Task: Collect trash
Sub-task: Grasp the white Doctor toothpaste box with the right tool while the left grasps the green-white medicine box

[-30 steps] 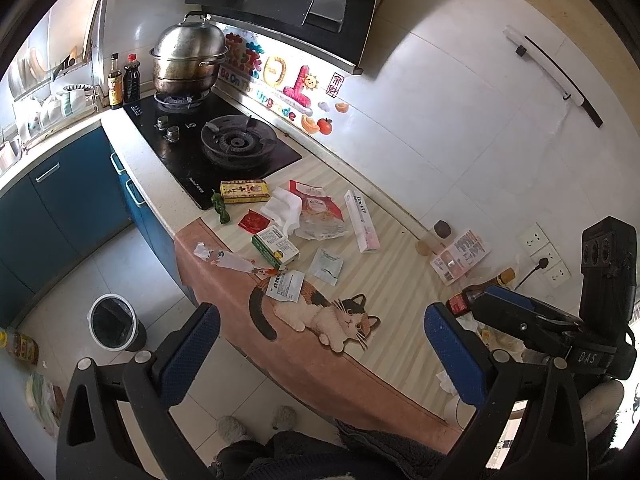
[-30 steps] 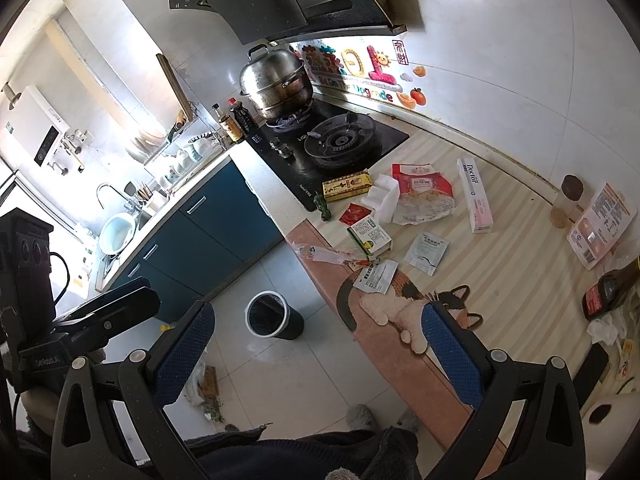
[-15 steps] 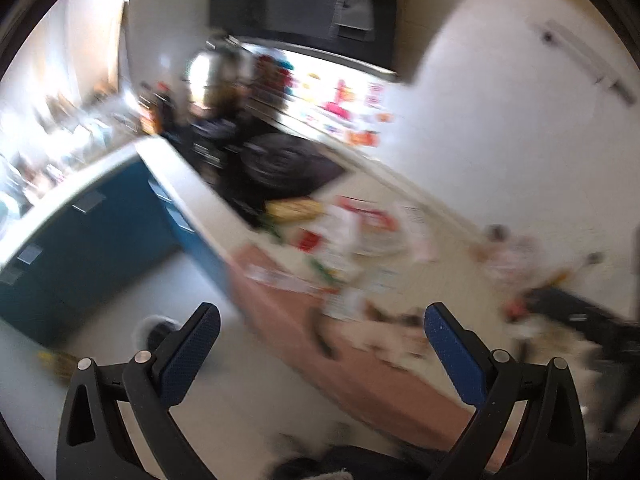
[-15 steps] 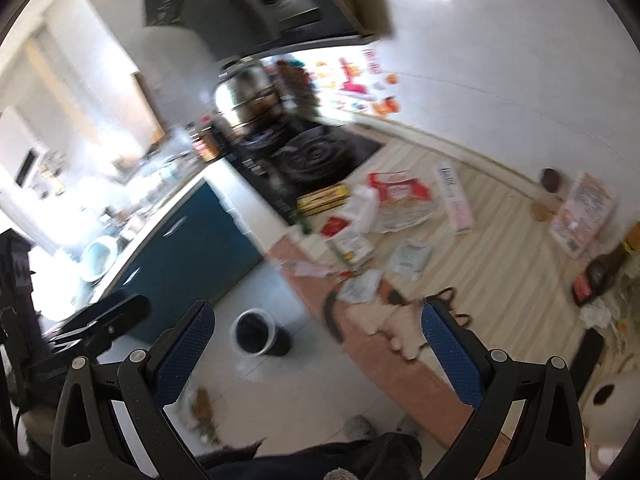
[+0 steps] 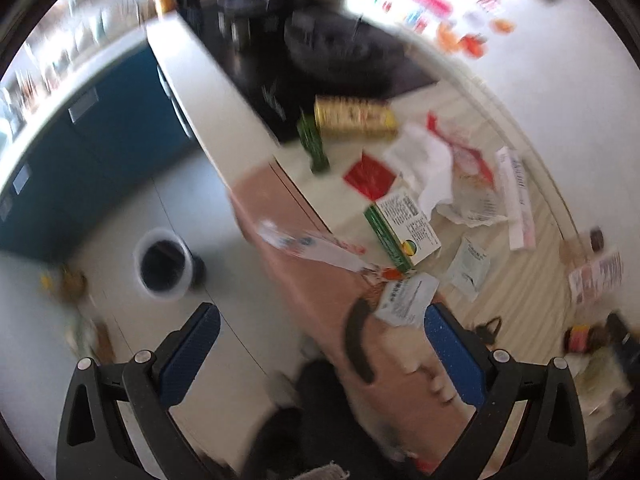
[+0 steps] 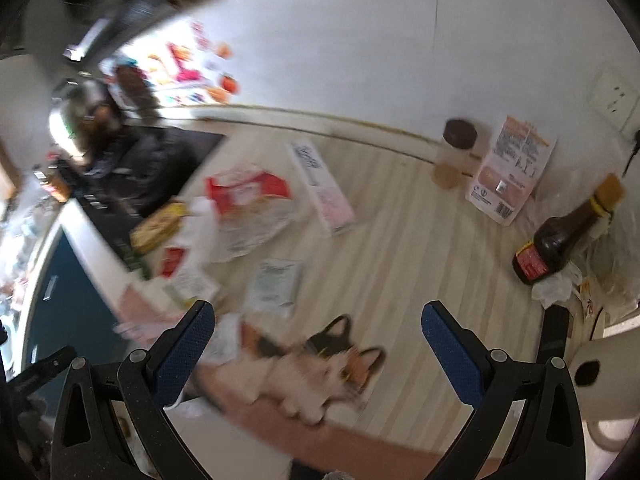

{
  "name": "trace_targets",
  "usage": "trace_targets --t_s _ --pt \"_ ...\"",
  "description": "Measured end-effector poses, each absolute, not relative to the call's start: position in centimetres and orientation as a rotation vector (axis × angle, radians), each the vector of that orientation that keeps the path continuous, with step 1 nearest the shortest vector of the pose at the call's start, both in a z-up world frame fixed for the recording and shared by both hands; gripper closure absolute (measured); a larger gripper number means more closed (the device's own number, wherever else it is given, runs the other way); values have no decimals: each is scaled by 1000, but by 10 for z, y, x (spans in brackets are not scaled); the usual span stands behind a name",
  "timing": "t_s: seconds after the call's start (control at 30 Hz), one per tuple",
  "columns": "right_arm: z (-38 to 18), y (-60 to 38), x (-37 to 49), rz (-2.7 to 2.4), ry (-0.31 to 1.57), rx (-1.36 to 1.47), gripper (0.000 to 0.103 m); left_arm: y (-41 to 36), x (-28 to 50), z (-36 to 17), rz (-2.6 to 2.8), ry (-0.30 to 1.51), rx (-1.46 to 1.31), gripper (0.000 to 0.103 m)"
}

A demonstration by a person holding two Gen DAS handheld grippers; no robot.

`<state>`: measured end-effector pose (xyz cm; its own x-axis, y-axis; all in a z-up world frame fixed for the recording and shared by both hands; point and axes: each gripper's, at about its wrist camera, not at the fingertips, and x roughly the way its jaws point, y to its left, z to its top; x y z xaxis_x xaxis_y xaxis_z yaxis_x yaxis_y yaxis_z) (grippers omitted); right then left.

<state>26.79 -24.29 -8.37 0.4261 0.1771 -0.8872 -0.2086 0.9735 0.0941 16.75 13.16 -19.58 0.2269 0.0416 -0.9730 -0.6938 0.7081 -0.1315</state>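
Note:
Trash lies scattered on the striped counter [image 6: 400, 248]: a yellow box [image 5: 354, 117], a red wrapper [image 5: 370, 174], a green-edged white box [image 5: 404, 232], white packets [image 5: 406, 298] [image 6: 276, 282], a crumpled clear bag [image 6: 248, 208] and a long pink-white box [image 6: 322, 186]. A black trash bin [image 5: 164, 264] stands on the floor below. My left gripper [image 5: 320, 354] is open and empty, above the counter's front edge. My right gripper [image 6: 318, 350] is open and empty, above the cat-print mat [image 6: 320, 364].
A black gas hob [image 5: 332, 52] sits at the counter's far left end. Blue cabinets [image 5: 80, 152] run along the left. A dark sauce bottle [image 6: 560, 240], a jar [image 6: 458, 148] and a printed packet [image 6: 508, 168] stand by the wall on the right.
Both grippers have swung down and closer to the counter; the trash looks larger. The left view tilted toward the floor and bin, the right view toward the counter's right side. Both stay open.

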Motion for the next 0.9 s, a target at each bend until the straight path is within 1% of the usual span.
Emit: trace_targets --t_s 0.1,0.23,0.3,0.37,0.4,0.43,0.47,0.53,0.67,0.73,0.77,0.8,0.83,0.87,0.9 --pt "-127 -237 322 187 1168 -39 0 136 209 -244 550 1346 -790 0" --pt "-169 -229 375 135 1198 -83 1 130 260 -304 496 1465 -967 1" --pt "-189 -222 401 122 1208 -105 6 127 278 -325 486 1505 -1022 2" --pt "-204 -213 422 117 1228 -129 8 123 293 -343 494 1534 -1053 5" --pt "-209 -209 428 118 1233 -136 9 120 297 -350 503 1547 -1062 9" --pt "-216 -205 439 122 1238 -146 9 117 301 -356 515 1560 -1061 18" --pt "-223 -199 449 130 1245 -160 9 115 305 -358 521 1568 -1055 22" --pt "-235 -187 463 148 1255 -189 9 110 307 -362 551 1581 -1021 33" --pt "-258 -161 487 177 1272 -264 9 99 302 -350 598 1546 -913 35" --pt "-273 -149 499 212 1296 -279 15 91 297 -345 605 1556 -816 36" --pt "-280 -144 504 230 1313 -277 24 88 295 -342 605 1561 -772 36" --pt "-288 -140 508 246 1333 -274 36 84 292 -339 605 1565 -709 36" --pt "-293 -137 511 256 1346 -274 44 80 290 -335 611 1565 -643 36" --pt "-299 -134 513 264 1357 -279 49 76 290 -331 613 1561 -594 36" --pt "-300 -133 514 268 1350 -276 50 73 289 -327 607 1558 -554 36"
